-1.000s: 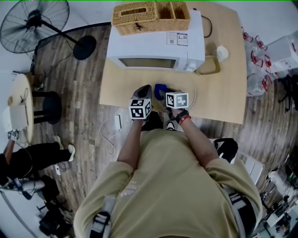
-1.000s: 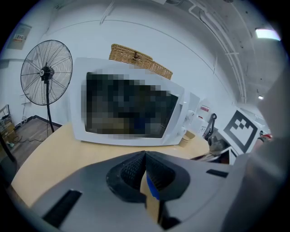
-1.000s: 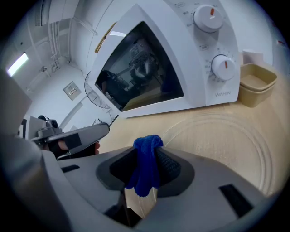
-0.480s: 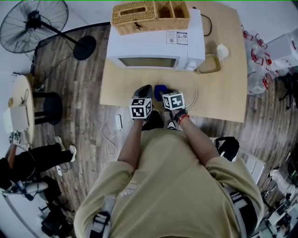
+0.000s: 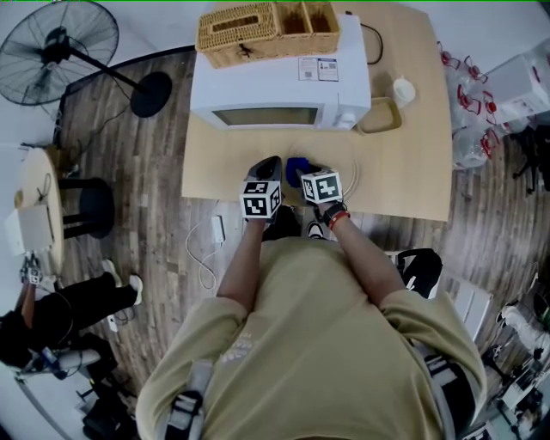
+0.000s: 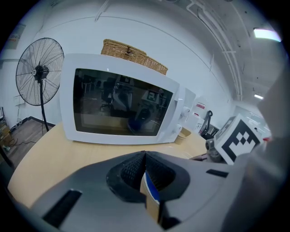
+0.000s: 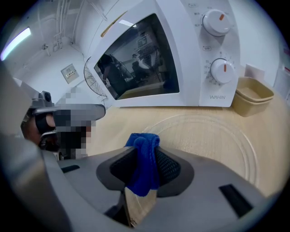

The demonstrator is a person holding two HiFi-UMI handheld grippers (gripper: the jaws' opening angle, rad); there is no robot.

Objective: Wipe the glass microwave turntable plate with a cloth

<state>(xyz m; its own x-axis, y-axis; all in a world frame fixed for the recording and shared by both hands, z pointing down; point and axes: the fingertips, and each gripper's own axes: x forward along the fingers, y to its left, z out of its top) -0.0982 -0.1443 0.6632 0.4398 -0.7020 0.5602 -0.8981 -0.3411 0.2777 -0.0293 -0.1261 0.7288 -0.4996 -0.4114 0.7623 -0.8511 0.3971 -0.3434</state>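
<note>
The clear glass turntable plate (image 7: 213,136) lies flat on the wooden table, in front of the microwave (image 7: 172,59); in the head view only its rim (image 5: 354,176) shows. My right gripper (image 7: 145,154) is shut on a bunched blue cloth (image 7: 142,176), held just short of the plate's near edge. From the head view the cloth (image 5: 296,166) peeks out ahead of the right gripper (image 5: 308,172). My left gripper (image 6: 145,156) is beside it on the left, its pads meeting with nothing held; it shows in the head view too (image 5: 268,163).
The white microwave (image 5: 279,82) has its door closed and carries a wicker basket (image 5: 271,26). A tan container (image 5: 381,116) and a small white bottle (image 5: 402,88) stand to its right. A floor fan (image 5: 60,47) stands off the table's left.
The right gripper has shifted slightly left toward the left gripper, cloth still in it. The head view has tipped a little. The left gripper has stayed put.
</note>
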